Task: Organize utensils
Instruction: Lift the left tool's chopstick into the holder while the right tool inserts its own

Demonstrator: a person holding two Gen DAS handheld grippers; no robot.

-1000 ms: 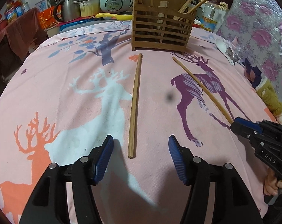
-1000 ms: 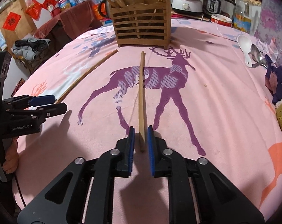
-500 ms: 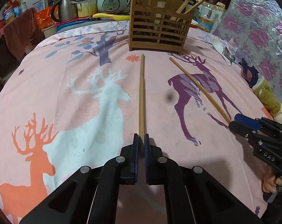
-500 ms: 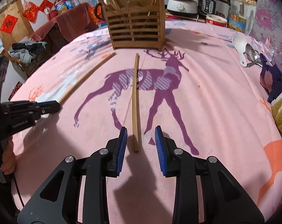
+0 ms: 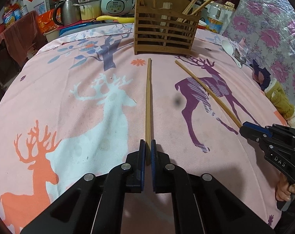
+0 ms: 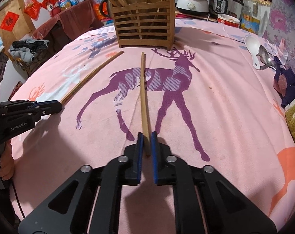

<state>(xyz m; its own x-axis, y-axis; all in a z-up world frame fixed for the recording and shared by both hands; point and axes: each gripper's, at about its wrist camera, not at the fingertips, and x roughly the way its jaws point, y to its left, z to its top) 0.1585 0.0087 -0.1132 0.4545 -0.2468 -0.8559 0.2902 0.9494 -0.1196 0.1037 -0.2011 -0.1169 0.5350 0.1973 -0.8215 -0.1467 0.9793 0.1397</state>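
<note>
Between my left gripper (image 5: pixel 146 152) and right gripper (image 6: pixel 145 146), each clamped on one long bamboo chopstick (image 5: pixel 148 101) (image 6: pixel 143 97), both shafts point ahead toward the slatted wooden holder (image 5: pixel 164 33).

Near ends of both chopsticks (image 5: pixel 148 105) (image 6: pixel 144 101) hidden between blue pads. Lower lengths of the sticks in the wooden holder (image 5: pixel 165 33) screened by its slats. Dark blurred spot (image 5: pixel 176 101) on the deer cloth (image 5: pixel 69 97), unidentifiable. Hands cut off at frame edges.
</note>
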